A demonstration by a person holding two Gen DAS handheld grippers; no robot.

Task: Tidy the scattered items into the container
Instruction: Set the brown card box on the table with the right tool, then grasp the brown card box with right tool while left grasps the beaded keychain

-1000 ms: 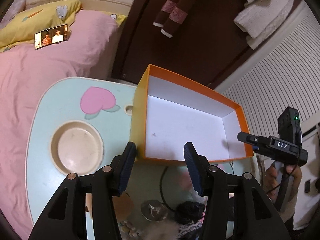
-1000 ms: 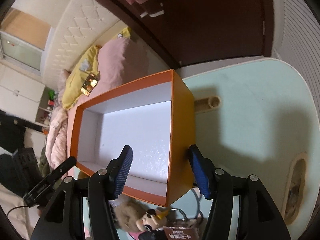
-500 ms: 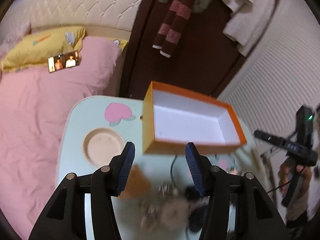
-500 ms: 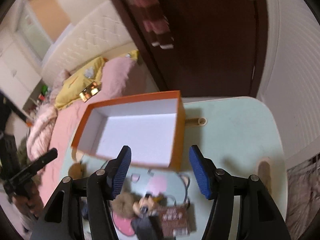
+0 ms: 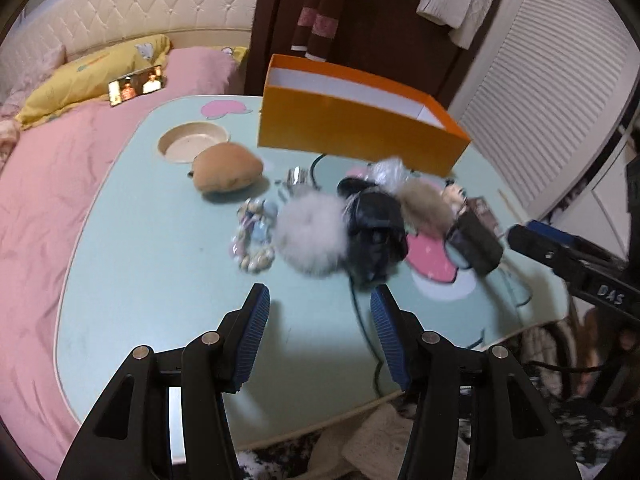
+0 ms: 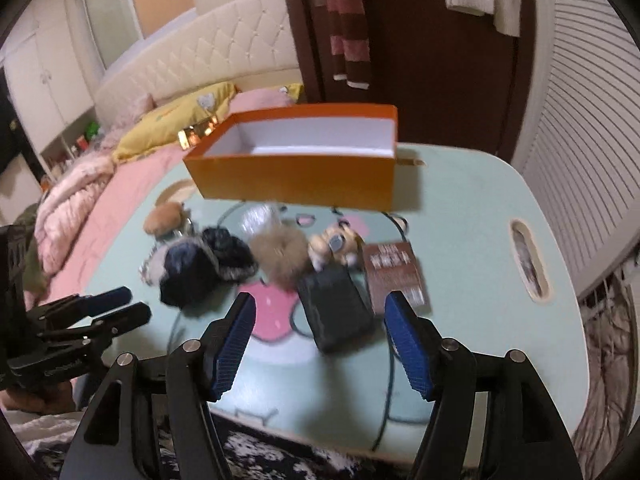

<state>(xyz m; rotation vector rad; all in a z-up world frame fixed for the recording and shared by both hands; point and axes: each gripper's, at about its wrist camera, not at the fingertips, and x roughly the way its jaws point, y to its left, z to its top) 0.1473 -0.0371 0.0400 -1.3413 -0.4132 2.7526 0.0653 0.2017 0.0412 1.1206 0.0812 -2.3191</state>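
An empty orange box (image 5: pixel 356 130) with a white inside stands at the far side of the mint table (image 5: pixel 160 280); it also shows in the right wrist view (image 6: pixel 296 178). In front of it lie scattered items: a tan plush (image 5: pixel 226 168), a bead bracelet (image 5: pixel 252 236), a white pompom (image 5: pixel 310 232), a black furry item (image 5: pixel 374 228), a brown pompom (image 6: pixel 280 254), a small doll (image 6: pixel 334 244), a black pouch (image 6: pixel 336 312) and a brown booklet (image 6: pixel 394 274). My left gripper (image 5: pixel 320 312) is open and empty above the table's near edge. My right gripper (image 6: pixel 320 320) is open and empty, just above the black pouch.
A round recess (image 5: pixel 194 146) is sunk in the table's left. A black cable (image 5: pixel 360 320) runs across the table. A pink bed (image 5: pixel 48 184) lies to the left, a dark door (image 6: pixel 440 52) behind, and a slatted white wall (image 6: pixel 580 120) to the right.
Both grippers have pulled back and up from over the box to the table's near side. The scattered items now lie in full view. Both stay open.
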